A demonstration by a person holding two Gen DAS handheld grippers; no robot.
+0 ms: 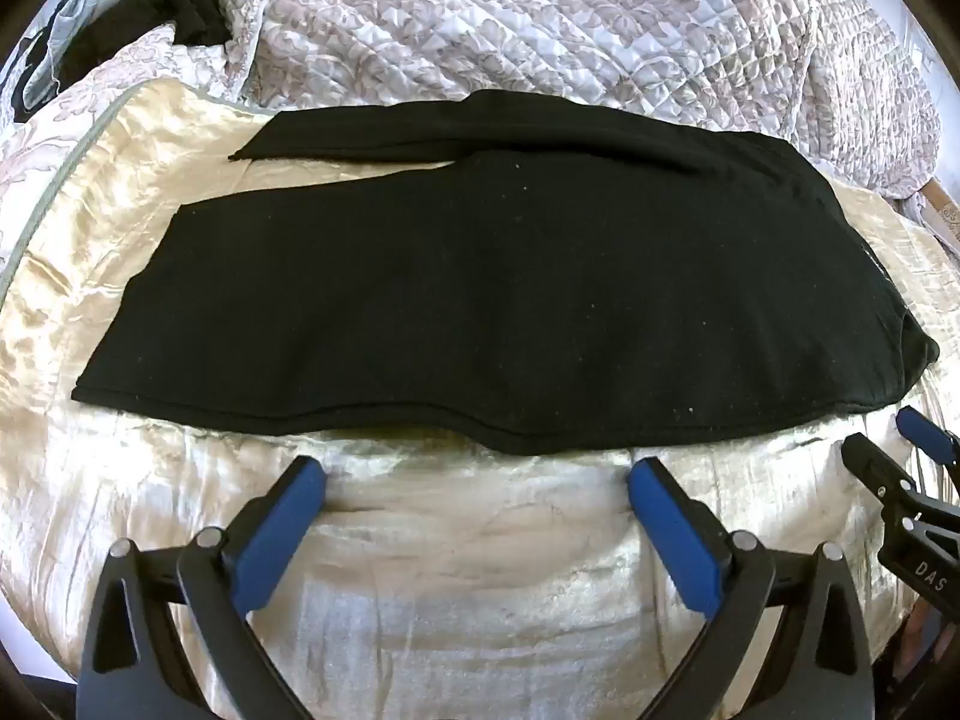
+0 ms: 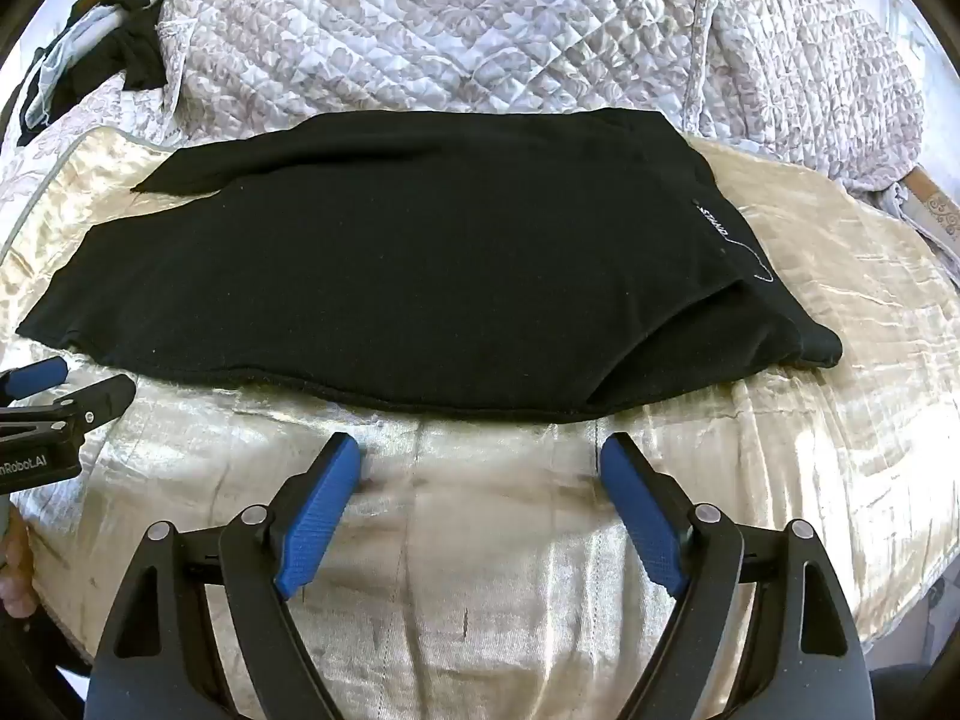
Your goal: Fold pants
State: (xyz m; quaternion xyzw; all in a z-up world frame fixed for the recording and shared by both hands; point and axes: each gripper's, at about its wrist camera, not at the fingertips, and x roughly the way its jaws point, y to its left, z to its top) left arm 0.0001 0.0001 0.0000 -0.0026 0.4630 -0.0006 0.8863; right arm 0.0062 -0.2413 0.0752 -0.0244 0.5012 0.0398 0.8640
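Black pants [image 1: 480, 294] lie flat on a cream satin cover [image 1: 456, 540], one leg laid over the other, leg ends to the left, waist to the right. They also show in the right wrist view [image 2: 420, 276], with a small label [image 2: 714, 222] near the waist. My left gripper [image 1: 477, 480] is open and empty, just short of the pants' near edge. My right gripper [image 2: 480, 456] is open and empty, near the same edge further right. It shows at the right edge of the left wrist view [image 1: 900, 444]. The left gripper shows at the left edge of the right wrist view [image 2: 72, 387].
A quilted floral bedspread [image 1: 540, 18] is bunched behind the pants. Dark clothes [image 1: 180, 0] lie at the far left corner. The satin cover [image 2: 840, 312] extends to the right of the waist. The bed's right edge [image 2: 924, 192] drops off.
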